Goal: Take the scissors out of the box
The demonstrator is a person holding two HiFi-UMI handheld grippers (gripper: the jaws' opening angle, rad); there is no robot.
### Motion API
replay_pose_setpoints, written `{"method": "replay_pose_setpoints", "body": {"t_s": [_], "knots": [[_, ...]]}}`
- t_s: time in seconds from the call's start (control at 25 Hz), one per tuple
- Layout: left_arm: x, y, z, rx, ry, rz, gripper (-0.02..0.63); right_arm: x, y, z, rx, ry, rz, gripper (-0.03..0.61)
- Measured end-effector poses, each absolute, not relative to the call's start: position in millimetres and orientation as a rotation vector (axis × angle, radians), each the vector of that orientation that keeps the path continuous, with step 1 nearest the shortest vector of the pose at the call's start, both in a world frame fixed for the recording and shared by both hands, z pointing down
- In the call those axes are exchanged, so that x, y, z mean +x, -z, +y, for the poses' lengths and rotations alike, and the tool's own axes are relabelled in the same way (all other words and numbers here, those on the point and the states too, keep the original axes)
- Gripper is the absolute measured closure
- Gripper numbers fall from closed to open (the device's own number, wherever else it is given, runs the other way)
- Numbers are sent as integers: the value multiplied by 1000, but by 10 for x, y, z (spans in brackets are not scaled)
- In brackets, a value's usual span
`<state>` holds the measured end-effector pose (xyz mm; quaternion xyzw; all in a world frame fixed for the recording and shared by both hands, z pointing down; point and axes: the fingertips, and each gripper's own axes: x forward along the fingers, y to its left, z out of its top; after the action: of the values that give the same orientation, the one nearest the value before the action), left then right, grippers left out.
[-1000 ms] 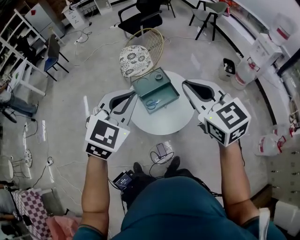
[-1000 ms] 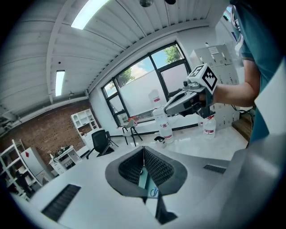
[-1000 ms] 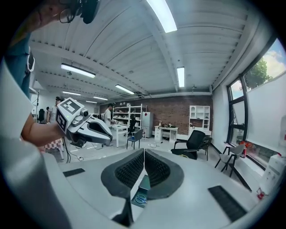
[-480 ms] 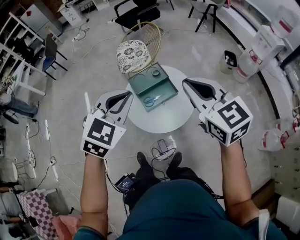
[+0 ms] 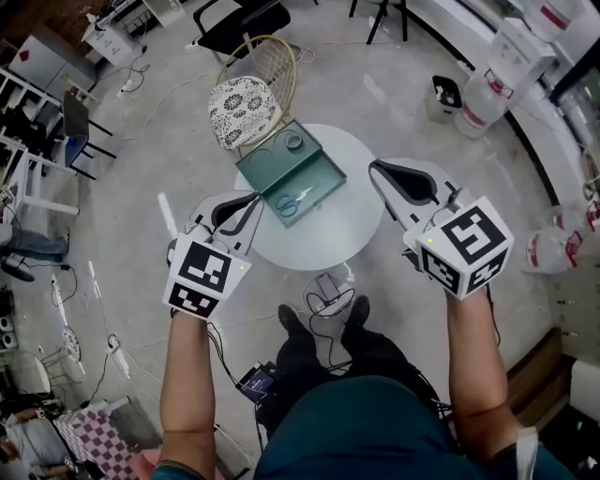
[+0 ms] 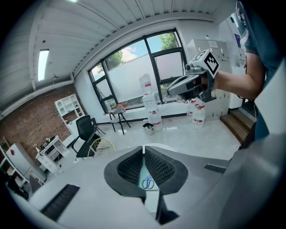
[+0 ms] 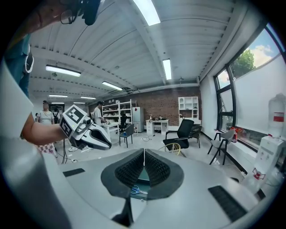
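Note:
A green open box (image 5: 317, 172) sits on the round white table (image 5: 342, 220). Blue-handled scissors (image 5: 291, 200) lie in the box near its front wall, and a small ring-shaped item (image 5: 293, 141) lies at its far end. My left gripper (image 5: 257, 196) is shut and empty, with its tips just left of the box's near corner. My right gripper (image 5: 374, 167) hovers to the right of the box, its jaws together and holding nothing. In the left gripper view the scissors (image 6: 148, 182) show below my closed left gripper (image 6: 143, 150). The right gripper view has the scissors (image 7: 135, 191) beneath my right gripper (image 7: 144, 154).
A wicker chair with a patterned cushion (image 5: 236, 108) stands behind the table. Black chairs (image 5: 234, 14) are farther back and water jugs (image 5: 487, 89) stand at the right. Cables and a small device (image 5: 323, 291) lie on the floor by the person's feet (image 5: 323, 323).
Both grippers have sunk toward the table. The left one now sits close beside the box's near left corner. Their jaws stay together.

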<state>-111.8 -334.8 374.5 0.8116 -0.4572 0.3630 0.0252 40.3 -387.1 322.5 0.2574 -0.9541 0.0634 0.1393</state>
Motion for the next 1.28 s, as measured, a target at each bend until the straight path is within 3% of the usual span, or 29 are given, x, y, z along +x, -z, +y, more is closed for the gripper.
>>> {"method": "replay_pose_setpoints", "body": {"t_s": [0.4,1.28], "knots": [[-1146,-4642,-3734,2480,-1221,-1250,587,494,-3830,-4162,824,-266,-2723,540],[-1292,-6889,-4318,2264,-1591,-903,451,838,-5192,-4482,891,-449,-2608,540]]}}
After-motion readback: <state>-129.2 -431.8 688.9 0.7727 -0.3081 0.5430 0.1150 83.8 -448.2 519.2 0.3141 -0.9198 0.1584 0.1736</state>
